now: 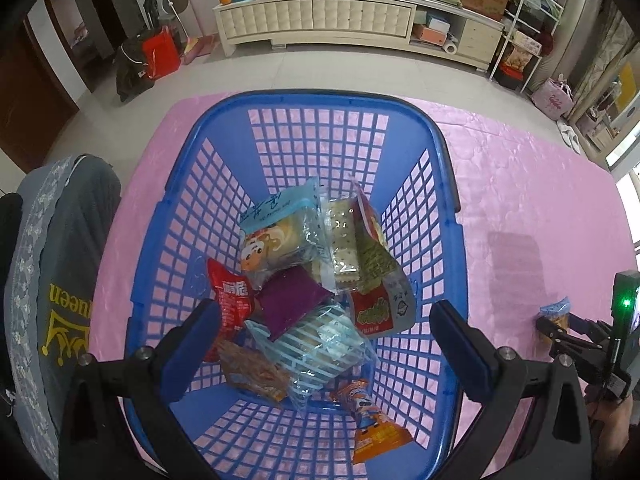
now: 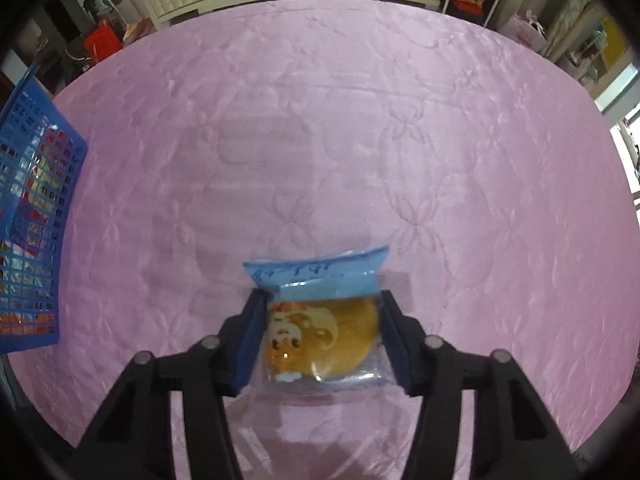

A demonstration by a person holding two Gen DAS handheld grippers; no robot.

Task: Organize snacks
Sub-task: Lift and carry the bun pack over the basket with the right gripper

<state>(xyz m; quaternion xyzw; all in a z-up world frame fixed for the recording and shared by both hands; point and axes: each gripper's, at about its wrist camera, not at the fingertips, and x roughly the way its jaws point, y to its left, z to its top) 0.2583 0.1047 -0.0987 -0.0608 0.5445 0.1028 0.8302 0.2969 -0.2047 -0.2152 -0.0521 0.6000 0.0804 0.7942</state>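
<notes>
A blue plastic basket (image 1: 224, 200) stands on the pink tablecloth and holds several snack packets, among them a blue cartoon cake pack (image 1: 280, 236), a purple packet (image 1: 290, 304) and a red pouch (image 1: 232, 300). My left gripper (image 1: 324, 320) hovers open above the basket with nothing in it. My right gripper (image 2: 320, 308) is shut on a clear cake packet with a blue top and cartoon print (image 2: 320, 320), low over the cloth, right of the basket (image 2: 36, 240). The right gripper also shows in the left wrist view (image 1: 554, 326) with the packet (image 1: 554, 312).
The pink quilted cloth (image 2: 360, 140) covers the table. A chair with a grey cover (image 1: 60, 280) stands at the table's left. A white cabinet (image 1: 340, 16), shelves and bags stand beyond on the floor.
</notes>
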